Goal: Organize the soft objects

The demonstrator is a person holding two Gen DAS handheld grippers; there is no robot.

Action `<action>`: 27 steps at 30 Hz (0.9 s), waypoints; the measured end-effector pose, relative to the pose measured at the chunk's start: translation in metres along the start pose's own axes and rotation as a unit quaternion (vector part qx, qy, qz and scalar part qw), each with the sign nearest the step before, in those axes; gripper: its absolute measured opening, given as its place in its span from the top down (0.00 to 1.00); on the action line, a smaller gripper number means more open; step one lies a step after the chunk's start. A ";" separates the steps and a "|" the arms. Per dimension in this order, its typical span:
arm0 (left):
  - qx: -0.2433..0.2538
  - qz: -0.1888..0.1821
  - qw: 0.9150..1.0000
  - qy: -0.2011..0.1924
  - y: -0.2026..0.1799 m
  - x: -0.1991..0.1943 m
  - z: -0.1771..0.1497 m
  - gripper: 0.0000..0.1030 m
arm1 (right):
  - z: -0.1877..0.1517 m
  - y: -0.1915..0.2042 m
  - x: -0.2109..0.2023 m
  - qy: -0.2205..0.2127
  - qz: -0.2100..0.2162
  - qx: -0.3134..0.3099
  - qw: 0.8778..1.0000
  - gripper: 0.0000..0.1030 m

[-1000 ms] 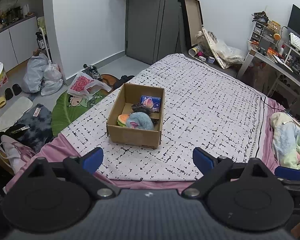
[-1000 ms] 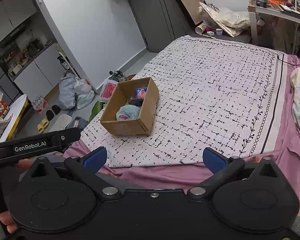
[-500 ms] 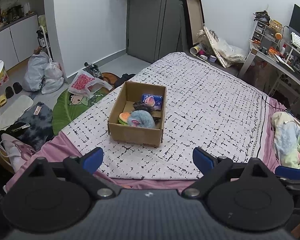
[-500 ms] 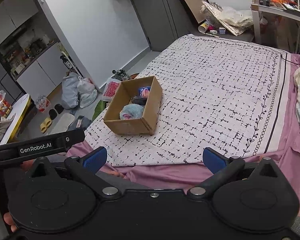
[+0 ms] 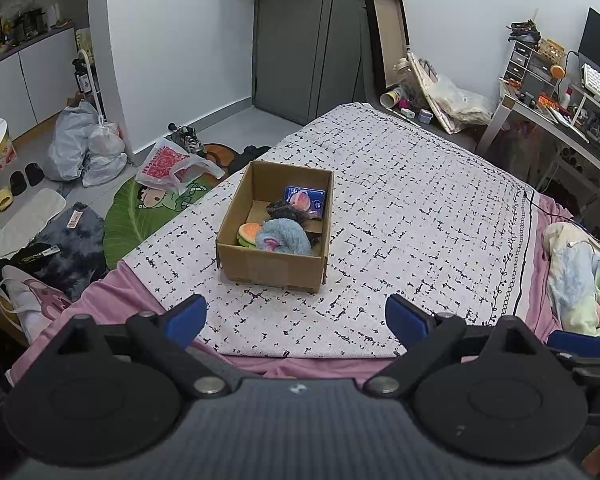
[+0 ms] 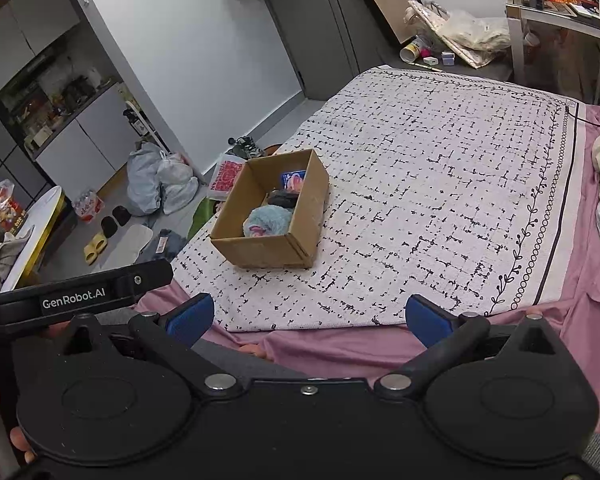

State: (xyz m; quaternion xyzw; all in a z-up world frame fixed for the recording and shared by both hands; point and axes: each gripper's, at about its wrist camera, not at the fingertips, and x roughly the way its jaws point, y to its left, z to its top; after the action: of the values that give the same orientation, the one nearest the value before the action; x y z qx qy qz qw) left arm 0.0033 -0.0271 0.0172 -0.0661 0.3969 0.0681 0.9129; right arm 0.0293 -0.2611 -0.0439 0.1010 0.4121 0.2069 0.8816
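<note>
An open cardboard box (image 5: 274, 268) stands on the patterned bed cover (image 5: 420, 216); it also shows in the right wrist view (image 6: 260, 250). Inside lie a fluffy blue plush (image 5: 285, 236), a burger-shaped toy (image 5: 249, 233), a dark soft item (image 5: 286, 211) and a blue packet (image 5: 305, 200). The blue plush also shows in the right wrist view (image 6: 266, 220). My left gripper (image 5: 296, 318) is open and empty, held back from the bed's near edge, apart from the box. My right gripper (image 6: 310, 316) is open and empty, also short of the bed.
A bundled pastel blanket (image 5: 580, 276) lies at the bed's right side. The floor on the left holds bags (image 5: 86, 148), a green leaf mat (image 5: 136, 216), slippers and clothes. A cluttered desk (image 5: 560, 112) stands at the right. The left gripper's body (image 6: 80, 296) shows in the right wrist view.
Both grippers have drawn back and up slightly from the bed, so the box looks a bit farther away. Both stay open and empty. Nothing on the bed moved.
</note>
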 end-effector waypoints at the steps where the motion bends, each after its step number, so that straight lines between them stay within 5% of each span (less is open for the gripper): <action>1: 0.000 0.000 1.000 0.000 0.000 0.000 0.000 0.08 | 0.000 0.000 0.000 0.000 0.000 0.001 1.000 0.00; 27: 0.022 0.004 1.000 0.012 0.001 0.019 -0.001 0.08 | -0.001 -0.007 0.008 -0.006 -0.020 -0.003 1.000 0.00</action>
State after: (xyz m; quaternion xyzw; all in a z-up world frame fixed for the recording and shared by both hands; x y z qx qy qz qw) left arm 0.0154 -0.0252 0.0029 -0.0453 0.4095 0.0625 0.9090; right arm 0.0352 -0.2640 -0.0528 0.0913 0.4080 0.1902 0.8883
